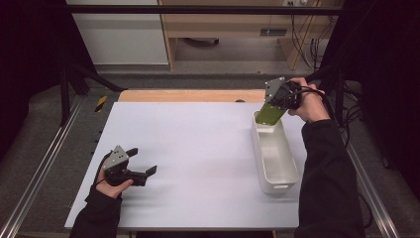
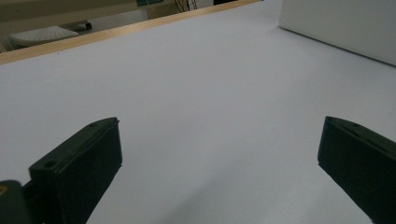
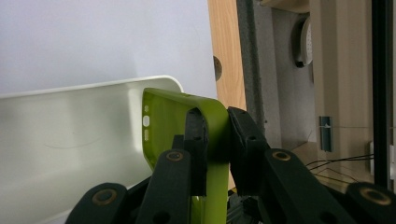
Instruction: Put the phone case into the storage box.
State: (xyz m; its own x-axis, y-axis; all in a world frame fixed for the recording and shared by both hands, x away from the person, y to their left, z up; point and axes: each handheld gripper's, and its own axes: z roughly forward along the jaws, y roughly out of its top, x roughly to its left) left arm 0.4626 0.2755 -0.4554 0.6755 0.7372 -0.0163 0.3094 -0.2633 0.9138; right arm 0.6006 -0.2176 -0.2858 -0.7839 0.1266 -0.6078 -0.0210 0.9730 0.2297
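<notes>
**Student:** Phone case (image 1: 270,114), glossy lime plastic with rounded corners: where is it?

**Tutor:** At far left, the left tool (image 1: 140,161) rests on the matte white desk (image 1: 198,148), jaws spread, holding nothing. Rightward, a smooth white oblong bin (image 1: 285,184) stands. The right tool (image 3: 215,140) pinches the case's edge over the bin's far end.

Green phone case held over a white bin

At the far end of the white bin (image 1: 275,157), a green phone case (image 1: 271,114) is gripped, tilted, by the right gripper (image 1: 277,101). The left gripper (image 1: 141,163) is rested on the white tabletop (image 1: 198,148) with its fingers spread apart, well away from the bin.
</notes>
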